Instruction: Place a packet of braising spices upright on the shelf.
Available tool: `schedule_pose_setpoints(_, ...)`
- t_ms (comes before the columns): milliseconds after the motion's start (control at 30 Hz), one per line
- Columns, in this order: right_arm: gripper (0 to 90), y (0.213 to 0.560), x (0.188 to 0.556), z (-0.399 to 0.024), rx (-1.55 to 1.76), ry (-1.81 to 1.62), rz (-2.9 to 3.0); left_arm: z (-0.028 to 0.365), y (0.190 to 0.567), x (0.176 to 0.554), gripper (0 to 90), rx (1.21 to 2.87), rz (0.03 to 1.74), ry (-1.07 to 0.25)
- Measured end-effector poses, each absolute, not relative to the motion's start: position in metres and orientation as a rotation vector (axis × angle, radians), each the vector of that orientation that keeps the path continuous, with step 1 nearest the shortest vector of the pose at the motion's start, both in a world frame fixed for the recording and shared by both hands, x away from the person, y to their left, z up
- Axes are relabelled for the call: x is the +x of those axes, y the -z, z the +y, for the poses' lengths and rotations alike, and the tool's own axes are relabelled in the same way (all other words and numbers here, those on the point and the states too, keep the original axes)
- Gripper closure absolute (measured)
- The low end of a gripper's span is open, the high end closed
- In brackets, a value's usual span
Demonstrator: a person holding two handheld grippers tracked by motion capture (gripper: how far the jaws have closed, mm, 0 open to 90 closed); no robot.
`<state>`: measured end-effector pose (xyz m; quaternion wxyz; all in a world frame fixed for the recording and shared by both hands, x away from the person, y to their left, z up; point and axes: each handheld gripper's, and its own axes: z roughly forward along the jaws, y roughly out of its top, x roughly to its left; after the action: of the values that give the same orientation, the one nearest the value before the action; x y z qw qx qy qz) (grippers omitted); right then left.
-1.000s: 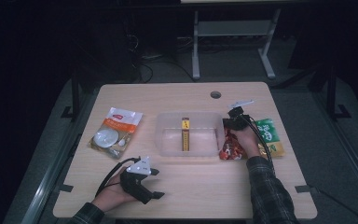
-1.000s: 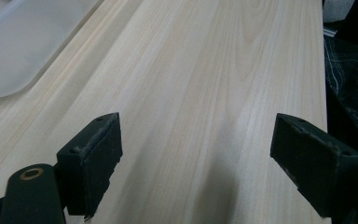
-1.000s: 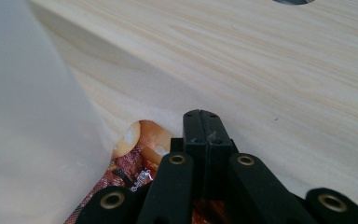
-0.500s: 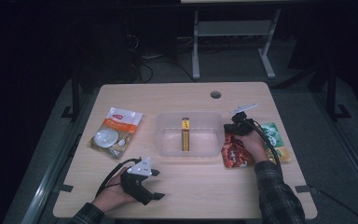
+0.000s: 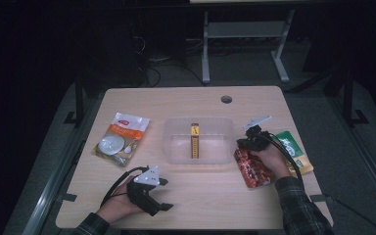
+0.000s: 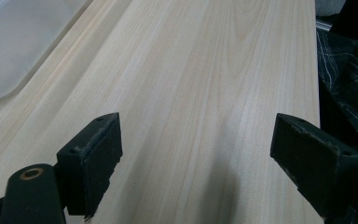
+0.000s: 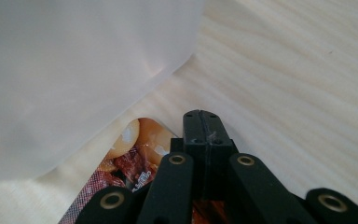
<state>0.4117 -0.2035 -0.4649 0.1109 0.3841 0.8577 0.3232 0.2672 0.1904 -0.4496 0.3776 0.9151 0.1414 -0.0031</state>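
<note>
A: Items, left to right?

B: Orange-and-white pouch [image 5: 121, 139], flat on the desk [image 5: 186, 100], far left. Left hand-held gripper [image 5: 152, 196], near the front edge, jaws spread wide over bare wood with nothing between them. Clear plastic bin [image 5: 199, 141], centre, with one slim yellow stick pack [image 5: 194, 140] inside. Red snack packet [image 5: 251, 166], just right of the bin, lying flat. Right hand-held gripper [image 5: 246, 143], pads [image 7: 201, 122] clenched together at the packet's far end by the bin wall. Whether they pinch the packet's edge, I cannot tell. Green packet [image 5: 293, 152], farthest right, partly under the person's forearm.

A: Step in hand?

B: By my reading, moving the red packet into the bin.

A: Handling notes?

B: Confirm the film is truly pinched first. If not, reopen and grip a seam, not the bulging middle. Lift clear of the bin rim before crossing over, and release low so it lands beside the stick pack.
</note>
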Motion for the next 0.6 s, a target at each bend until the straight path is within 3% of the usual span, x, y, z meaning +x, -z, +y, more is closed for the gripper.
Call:
schedule_pose_setpoints(367,90.0,0.461,0.387,-0.208,1.067,-0.919,2.56,0.189,0.449,0.266,16.0,2.344,0.347,0.007)
schedule_pose_setpoints(600,89.9,0.448,0.383,-0.245,1.199,-0.934,2.436,0.187,0.448,0.266,16.0,2.334,0.335,0.008)
